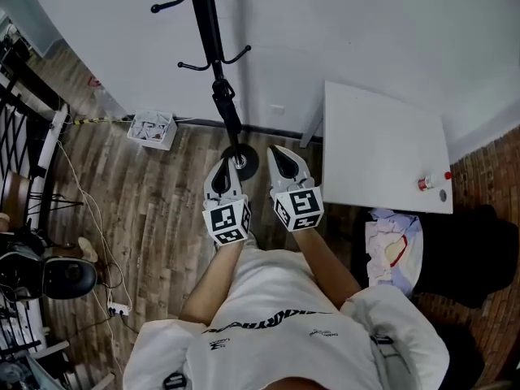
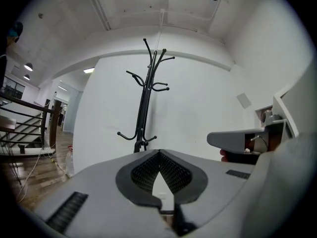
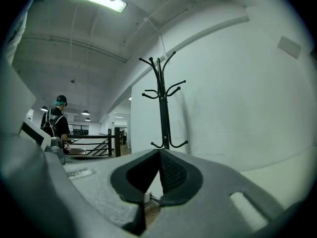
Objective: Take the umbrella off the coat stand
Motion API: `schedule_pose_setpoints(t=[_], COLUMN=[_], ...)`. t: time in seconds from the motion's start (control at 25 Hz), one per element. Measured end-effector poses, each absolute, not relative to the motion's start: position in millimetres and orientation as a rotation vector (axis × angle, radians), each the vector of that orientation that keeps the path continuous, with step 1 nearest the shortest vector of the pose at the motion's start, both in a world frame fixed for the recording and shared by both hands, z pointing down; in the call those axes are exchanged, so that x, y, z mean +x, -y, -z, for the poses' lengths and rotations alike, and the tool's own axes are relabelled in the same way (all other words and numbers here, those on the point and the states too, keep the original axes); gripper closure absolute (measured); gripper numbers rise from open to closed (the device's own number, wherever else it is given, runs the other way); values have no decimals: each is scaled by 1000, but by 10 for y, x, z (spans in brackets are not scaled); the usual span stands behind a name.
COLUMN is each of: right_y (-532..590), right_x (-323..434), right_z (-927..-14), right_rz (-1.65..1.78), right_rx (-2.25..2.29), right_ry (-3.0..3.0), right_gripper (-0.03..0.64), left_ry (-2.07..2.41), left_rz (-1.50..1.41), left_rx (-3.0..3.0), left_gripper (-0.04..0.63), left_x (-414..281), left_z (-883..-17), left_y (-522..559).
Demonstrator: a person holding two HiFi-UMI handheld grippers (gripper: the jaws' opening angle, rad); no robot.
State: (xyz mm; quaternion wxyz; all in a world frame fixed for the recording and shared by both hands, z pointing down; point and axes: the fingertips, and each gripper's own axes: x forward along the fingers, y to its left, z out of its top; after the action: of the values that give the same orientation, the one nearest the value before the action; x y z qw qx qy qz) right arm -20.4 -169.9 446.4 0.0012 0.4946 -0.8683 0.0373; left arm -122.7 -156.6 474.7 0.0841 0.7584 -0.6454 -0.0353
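Before the coat stand [image 1: 210, 23], left tongs [image 1: 223, 169], right tongs [image 1: 278, 153] point level — closed.

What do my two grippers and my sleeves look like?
The left gripper and right gripper both have pale grey, tapering shells with black, grid-textured pads. Each carries a white cube with black square markers: left cube, right cube. You wear a white short-sleeved T-shirt with dark print.
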Motion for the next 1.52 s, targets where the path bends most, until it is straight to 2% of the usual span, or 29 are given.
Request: schedule_pose_setpoints(t=[0.64, 1.16, 1.52], right_y=[2728, 3075, 3205], right_x=[-302, 15, 77], right_z=[-4720, -5027, -5167], right_rz=[-154, -228, -224], right_rx=[1548, 1545, 1524], right_ry=[2696, 2661, 2638], right_gripper=[623, 623, 621], left_ry=[1884, 1927, 1962], left_rz=[93, 3, -1], left_rx=[2207, 2077, 2006], left_gripper=[588, 360, 287], left_x=[-1345, -1295, -1384], left_z=[-5098, -5762, -6150], left_y=[2722, 3399, 3912])
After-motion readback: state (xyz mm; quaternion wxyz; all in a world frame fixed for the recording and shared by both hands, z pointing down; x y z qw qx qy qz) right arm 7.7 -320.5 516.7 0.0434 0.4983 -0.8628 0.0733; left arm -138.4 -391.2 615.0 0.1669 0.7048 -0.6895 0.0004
